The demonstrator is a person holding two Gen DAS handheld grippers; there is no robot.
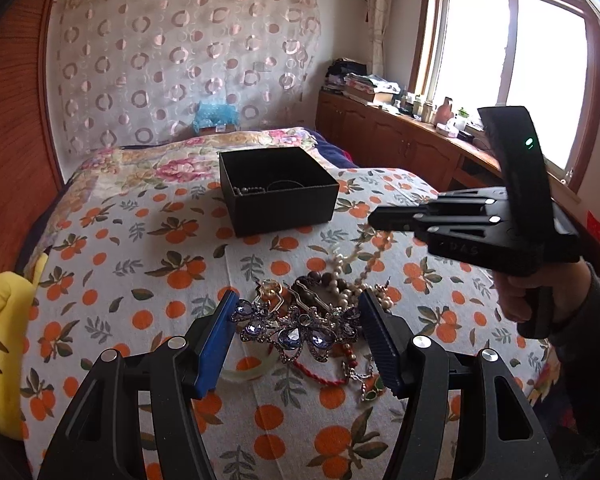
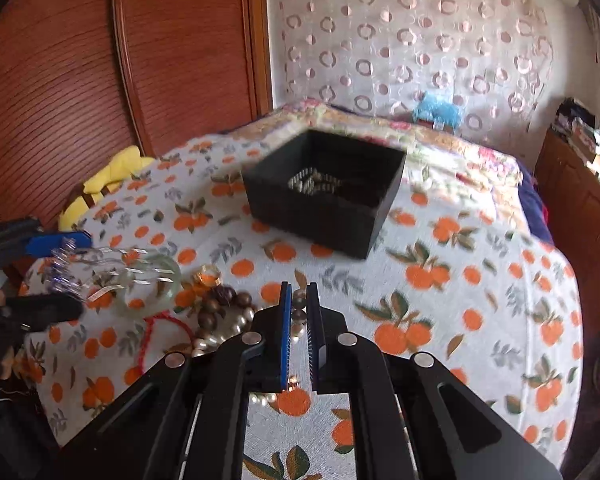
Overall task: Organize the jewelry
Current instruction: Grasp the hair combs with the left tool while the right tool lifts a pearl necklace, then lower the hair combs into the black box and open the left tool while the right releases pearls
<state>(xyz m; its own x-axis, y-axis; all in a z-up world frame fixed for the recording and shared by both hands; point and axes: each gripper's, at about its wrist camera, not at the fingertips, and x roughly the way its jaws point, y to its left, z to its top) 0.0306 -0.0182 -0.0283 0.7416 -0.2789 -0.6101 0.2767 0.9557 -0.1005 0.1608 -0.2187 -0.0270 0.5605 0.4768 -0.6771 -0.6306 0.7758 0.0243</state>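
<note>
Jewelry pile (image 1: 320,320): tangled heap on the orange-print bedspread (image 1: 148,280), near the front edge of the bed, well short of the box.
Brooch (image 1: 296,330): dark filigree set with blue-violet stones, uppermost in the heap, lying between the left gripper's blue pads.
Pearl strand (image 1: 360,268): cream beads, rising from the heap to the right gripper's tip.
Other pieces: brown wooden beads (image 2: 224,304), pale green bangle (image 2: 152,284), red cord (image 2: 160,328), gold ring (image 2: 208,274).
Left gripper (image 1: 296,344): fingers spread apart on either side of the brooch; whether the pads touch it cannot be told.
Right gripper (image 2: 299,332): fingers pressed nearly together, pinching the pearl strand, raised above the heap; held by a hand (image 1: 516,296) in a dark sleeve.
Black box (image 1: 278,190): open, square, farther up the bed; beads already inside.
Writing: faint embossed characters on the right gripper's body, not readable.
Open room: bare bedspread between heap and box, and to both sides of the box.
Edges: wooden panel on the left with a yellow cushion (image 1: 4,320) against it; wooden cabinet (image 1: 400,136) under the window on the right.
</note>
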